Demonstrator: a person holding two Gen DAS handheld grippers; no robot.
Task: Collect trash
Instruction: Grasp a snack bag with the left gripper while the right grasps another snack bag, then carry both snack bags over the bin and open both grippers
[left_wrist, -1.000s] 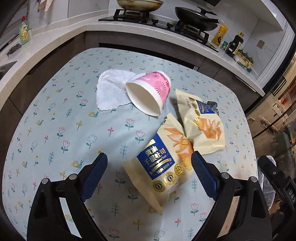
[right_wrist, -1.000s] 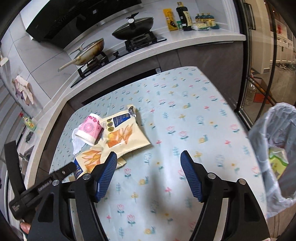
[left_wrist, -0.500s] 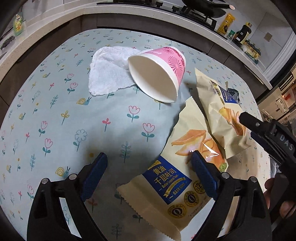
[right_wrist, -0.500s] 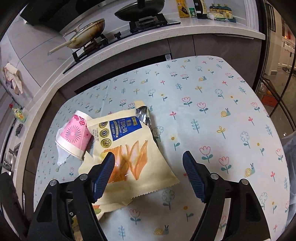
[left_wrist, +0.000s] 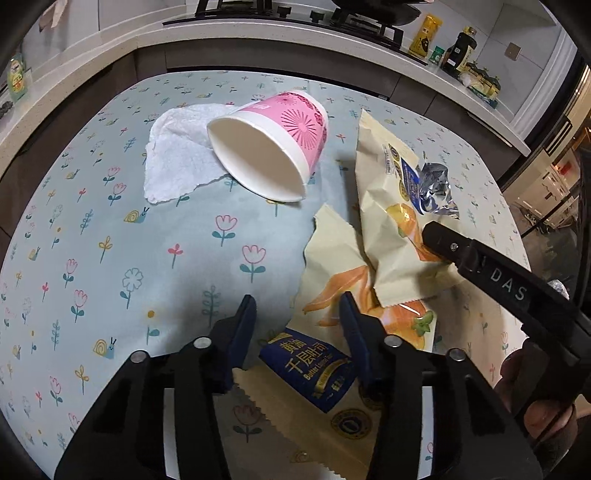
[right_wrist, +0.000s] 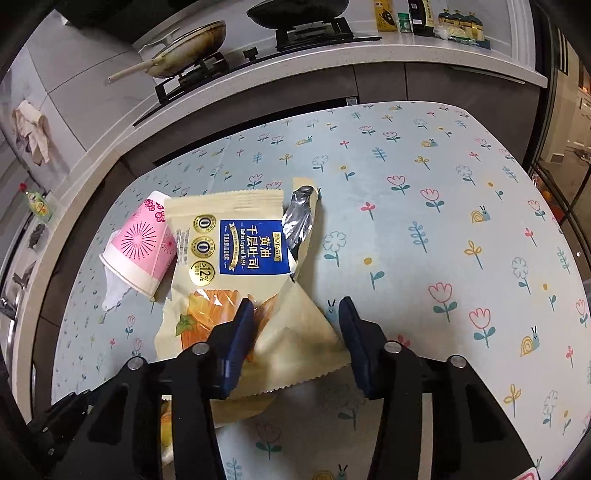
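Two cream toast wrappers with blue labels lie overlapping on the flowered table. My left gripper (left_wrist: 297, 314) is partly closed around the near wrapper (left_wrist: 332, 295), jaws still apart. My right gripper (right_wrist: 295, 321) is partly closed around a raised fold of the far wrapper (right_wrist: 236, 254), which also shows in the left wrist view (left_wrist: 391, 206). A pink paper cup (left_wrist: 273, 147) lies on its side on a white tissue (left_wrist: 177, 162), beyond both grippers.
The tablecloth (right_wrist: 443, 221) covers the table to the right. A counter with a gas stove, a pan (right_wrist: 184, 51) and bottles (left_wrist: 458, 48) runs behind the table.
Both grippers moved forward and down onto the wrappers, and both sets of jaws narrowed markedly. The far wrapper has lifted into a fold between the right fingers.
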